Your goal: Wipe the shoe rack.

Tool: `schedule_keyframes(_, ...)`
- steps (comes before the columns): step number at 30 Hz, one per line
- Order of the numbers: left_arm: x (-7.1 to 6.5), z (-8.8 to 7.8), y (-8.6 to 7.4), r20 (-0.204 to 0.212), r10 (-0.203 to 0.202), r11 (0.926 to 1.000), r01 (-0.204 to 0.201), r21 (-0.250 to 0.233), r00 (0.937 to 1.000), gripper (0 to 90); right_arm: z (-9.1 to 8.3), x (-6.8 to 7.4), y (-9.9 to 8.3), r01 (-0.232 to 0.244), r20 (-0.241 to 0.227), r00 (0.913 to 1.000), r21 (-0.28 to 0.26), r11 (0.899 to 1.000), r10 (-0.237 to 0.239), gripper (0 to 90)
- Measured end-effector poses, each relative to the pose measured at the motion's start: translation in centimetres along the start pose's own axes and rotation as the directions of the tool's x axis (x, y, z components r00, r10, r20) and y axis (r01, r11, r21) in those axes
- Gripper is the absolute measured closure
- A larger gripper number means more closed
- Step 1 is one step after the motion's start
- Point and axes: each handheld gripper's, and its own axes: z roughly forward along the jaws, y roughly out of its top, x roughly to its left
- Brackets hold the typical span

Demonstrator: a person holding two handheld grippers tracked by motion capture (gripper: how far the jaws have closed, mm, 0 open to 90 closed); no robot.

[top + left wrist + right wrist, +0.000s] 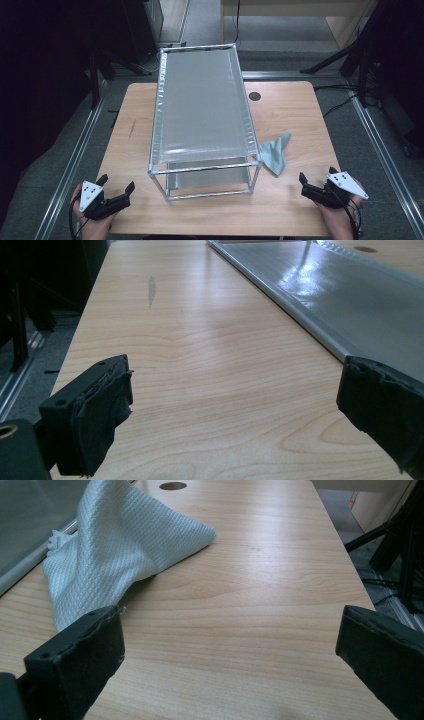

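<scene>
A metal-tube rack (205, 112) with a stretched grey sheet on top stands in the middle of the wooden table (295, 200). A pale blue-grey cloth (274, 154) hangs from the rack's near right corner down onto the table; in the right gripper view the cloth (117, 547) lies ahead and to the left. My left gripper (116, 183) rests open at the table's near left corner, nothing between its jaws. My right gripper (315, 181) sits open at the near right corner, a short way from the cloth. The left gripper view shows the rack's lower sheet (345, 295) to the right.
A round cable hole (255, 96) sits in the table behind the rack's right side. Dark stands and cables (350, 60) stand on the floor beyond the table's right edge. Metal rails (75, 160) run along both sides of the table.
</scene>
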Motion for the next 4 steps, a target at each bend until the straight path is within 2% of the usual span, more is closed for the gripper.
schedule_keyframes(4,-0.26,0.09,0.22,0.004,0.007,1.0,-0.007,-0.001,1.0,1.8,0.02,0.04,-0.03,0.001,-0.002,1.0,0.003,1.0,-0.001,0.0)
